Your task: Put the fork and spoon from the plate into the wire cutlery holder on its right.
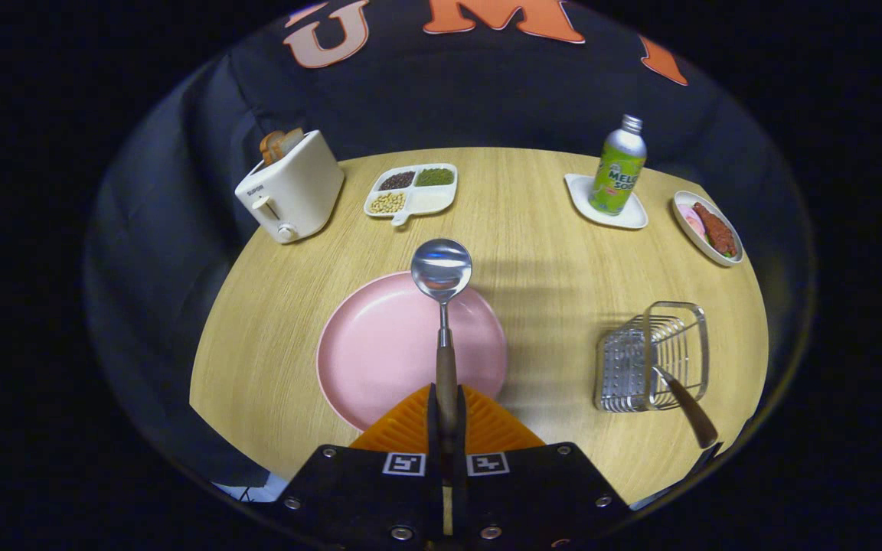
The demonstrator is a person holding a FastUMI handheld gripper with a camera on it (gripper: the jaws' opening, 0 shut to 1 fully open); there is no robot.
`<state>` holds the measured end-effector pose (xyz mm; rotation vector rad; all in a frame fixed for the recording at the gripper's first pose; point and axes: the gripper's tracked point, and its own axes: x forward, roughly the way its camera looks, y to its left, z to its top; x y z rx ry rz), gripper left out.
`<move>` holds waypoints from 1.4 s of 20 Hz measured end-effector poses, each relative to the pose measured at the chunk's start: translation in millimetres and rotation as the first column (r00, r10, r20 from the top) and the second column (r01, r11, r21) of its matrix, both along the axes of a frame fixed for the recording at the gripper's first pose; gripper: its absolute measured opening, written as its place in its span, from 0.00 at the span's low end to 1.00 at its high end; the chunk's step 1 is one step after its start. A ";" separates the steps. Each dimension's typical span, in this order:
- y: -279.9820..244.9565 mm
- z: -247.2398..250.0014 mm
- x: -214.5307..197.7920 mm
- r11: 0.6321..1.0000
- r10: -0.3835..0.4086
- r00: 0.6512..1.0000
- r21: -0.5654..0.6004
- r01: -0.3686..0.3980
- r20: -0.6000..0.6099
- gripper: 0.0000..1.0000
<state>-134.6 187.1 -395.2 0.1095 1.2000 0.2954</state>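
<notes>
My gripper [446,417] is shut on the wooden handle of the spoon [442,269], which points straight ahead with its shiny bowl raised over the far rim of the pink plate [380,352]. The plate lies bare on the wooden table just ahead of the orange fingers [403,432]. To the right of the plate stands the wire cutlery holder [651,358]. A wooden-handled utensil, probably the fork [687,413], leans in it with the handle sticking out toward me; its head is hidden behind the wires.
At the back left stands a white toaster [292,195] with bread in it, beside a divided snack tray [412,191]. At the back right a green bottle [619,167] stands on a white coaster, with a dish of food [707,227] further right. The round table's edge [204,398] curves close.
</notes>
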 end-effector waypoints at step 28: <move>-178.1 31.7 -29.9 0.980 0.093 0.943 -0.136 -0.143 -0.321 0.05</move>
